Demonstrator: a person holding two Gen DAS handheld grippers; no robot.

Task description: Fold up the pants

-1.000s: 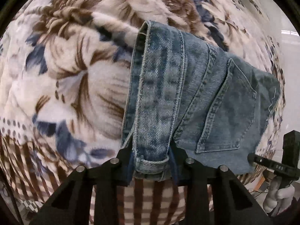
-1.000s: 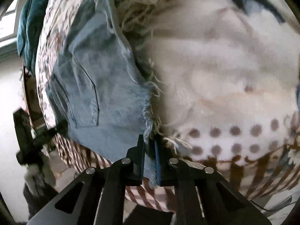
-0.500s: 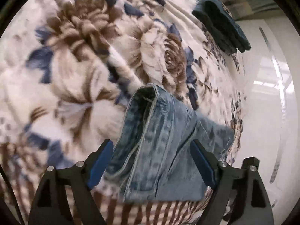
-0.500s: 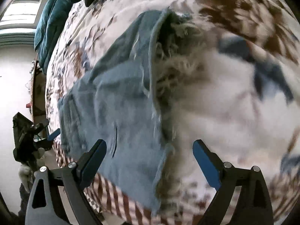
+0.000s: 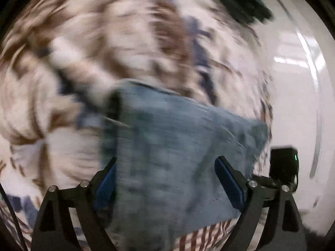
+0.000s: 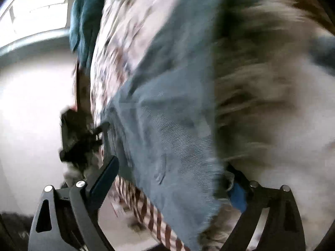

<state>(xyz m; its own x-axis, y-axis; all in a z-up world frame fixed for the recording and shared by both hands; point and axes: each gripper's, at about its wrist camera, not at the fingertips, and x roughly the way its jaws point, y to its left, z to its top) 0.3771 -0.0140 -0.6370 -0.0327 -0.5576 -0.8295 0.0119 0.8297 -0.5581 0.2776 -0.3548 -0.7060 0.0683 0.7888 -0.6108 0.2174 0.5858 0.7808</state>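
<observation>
Both views were heavily smeared by motion blur, so fine detail could not be made out. The folded, faded blue denim pants lay on a fleecy cream blanket printed with brown and navy flowers, near the blanket's edge, where a brown-and-white striped border showed beneath the denim. The left gripper was spread wide, its two black fingers with blue pads standing apart on either side of the denim and clasping nothing; whether the pads brushed the cloth could not be told through the blur. In the right wrist view the same pants filled the middle of the frame, with a frayed pale edge running down their right side against the fluffy blanket. The right gripper was likewise released, its fingers wide apart, one blue pad at the left of the denim and the other partly hidden behind the frayed edge. A dark teal cloth lay at the far end of the blanket. Each camera caught the other black gripper just beyond the pants, against a pale, glossy floor.
</observation>
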